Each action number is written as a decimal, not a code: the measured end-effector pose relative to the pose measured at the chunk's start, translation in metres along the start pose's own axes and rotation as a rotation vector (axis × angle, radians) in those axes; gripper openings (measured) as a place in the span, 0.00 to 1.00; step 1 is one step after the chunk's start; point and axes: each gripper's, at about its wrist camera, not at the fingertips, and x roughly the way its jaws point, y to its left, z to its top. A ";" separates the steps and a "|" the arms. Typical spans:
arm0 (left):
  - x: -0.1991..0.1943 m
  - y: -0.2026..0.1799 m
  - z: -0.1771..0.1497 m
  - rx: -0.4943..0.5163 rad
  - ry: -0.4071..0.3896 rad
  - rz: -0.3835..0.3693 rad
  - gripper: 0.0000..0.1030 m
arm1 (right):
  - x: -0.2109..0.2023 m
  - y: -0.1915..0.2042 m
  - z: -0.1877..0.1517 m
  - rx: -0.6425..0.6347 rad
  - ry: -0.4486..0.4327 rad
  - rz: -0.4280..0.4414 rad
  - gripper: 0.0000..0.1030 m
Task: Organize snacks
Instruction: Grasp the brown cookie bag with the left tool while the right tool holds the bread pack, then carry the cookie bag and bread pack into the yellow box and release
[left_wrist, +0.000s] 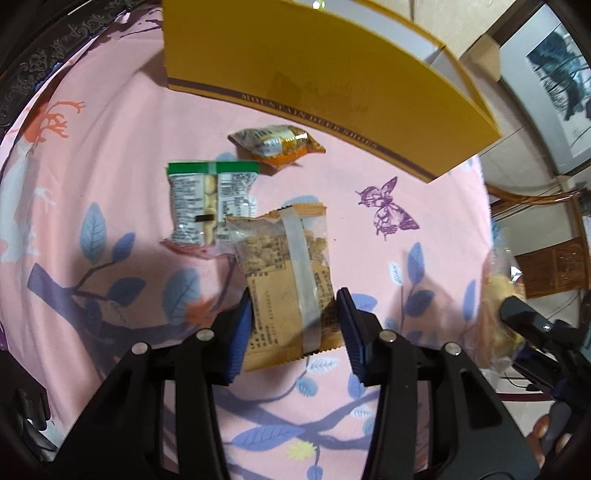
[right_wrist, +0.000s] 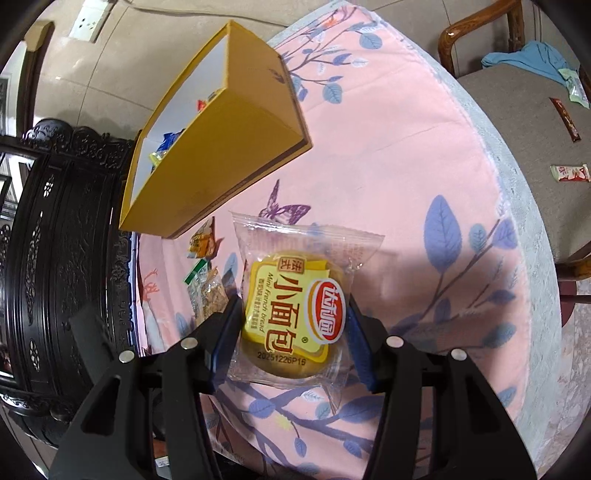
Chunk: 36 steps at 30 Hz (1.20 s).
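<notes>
two snacks gripped, yellow box waiting ahead

the left gripper (left_wrist: 295, 325) is seen with its blue pads set against both sides of a tan snack packet (left_wrist: 286, 284), a clear strip running down the packet's middle; the jaws are closed onto it, and the packet's far end reaches forward past the fingertips over the pink floral tablecloth (left_wrist: 110, 140). just ahead and to the left of those jaws, a green-topped packet (left_wrist: 210, 205) is laid flat, its edge touching the tan one. further ahead, an orange and silver pouch (left_wrist: 279, 144) is found lying just before the long wall of the yellow box (left_wrist: 314, 66).

over on the other side, the right gripper (right_wrist: 293, 325) is clamped on a mini french bread packet (right_wrist: 295, 310), the round bun and its yellow label held between the pads, the clear wrapper fanning out beyond the tips. ahead and to the left of these jaws, the yellow box (right_wrist: 221, 155) is shown open at the top, a few small wrapped items glimpsed inside against its white lining. the same three packets are spotted left of the jaws, partly hidden. off to the far right, a chair seat (right_wrist: 517, 147) is seen carrying a few loose wrappers and a blue cloth (right_wrist: 532, 59).
</notes>
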 end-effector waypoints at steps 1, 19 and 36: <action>-0.004 0.001 -0.001 0.004 -0.010 -0.003 0.44 | 0.001 0.003 -0.002 -0.004 0.003 0.001 0.53; -0.088 -0.002 0.038 0.047 -0.232 -0.062 0.43 | -0.019 0.038 0.002 -0.051 -0.039 0.040 0.53; -0.155 -0.052 0.185 0.197 -0.546 -0.077 0.43 | -0.049 0.170 0.133 -0.363 -0.261 0.087 0.53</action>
